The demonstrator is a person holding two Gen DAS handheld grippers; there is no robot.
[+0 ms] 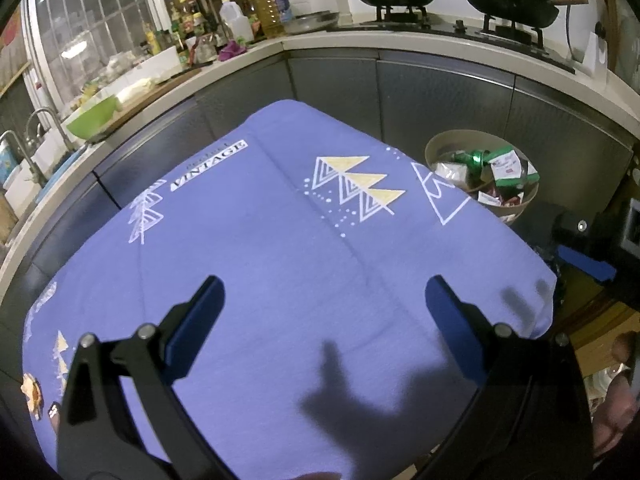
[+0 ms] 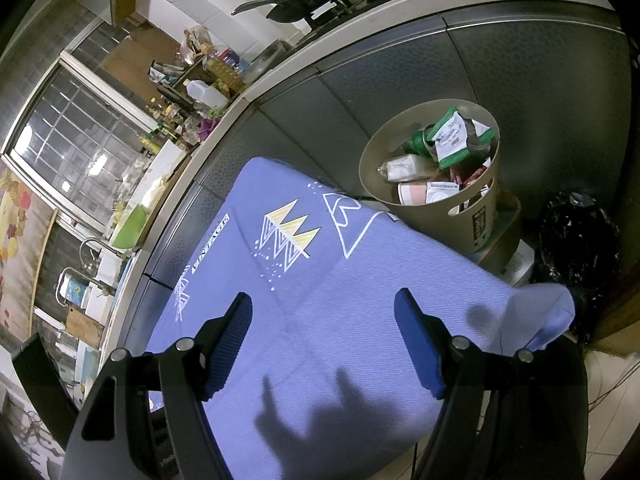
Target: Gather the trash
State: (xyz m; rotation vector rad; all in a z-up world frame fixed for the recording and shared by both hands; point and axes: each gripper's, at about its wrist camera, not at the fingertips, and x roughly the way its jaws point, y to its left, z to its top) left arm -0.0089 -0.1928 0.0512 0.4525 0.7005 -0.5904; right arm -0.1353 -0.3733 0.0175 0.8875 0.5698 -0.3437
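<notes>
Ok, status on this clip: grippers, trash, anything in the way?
Left gripper open, empty. Right gripper open, empty. Trash bin holds wrappers and cartons. Purple cloth shows no trash.

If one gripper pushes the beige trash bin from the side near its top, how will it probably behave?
The trash bin looks like thin plastic, so it is probably light and may slide. It stands on a small raised stand and is filled to the rim with cartons, so a high push might tip it or spill them.

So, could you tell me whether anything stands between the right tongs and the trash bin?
Nothing visible does. The right tongs hang open over the blue cloth; the trash bin stands just past the cloth's far edge.
</notes>
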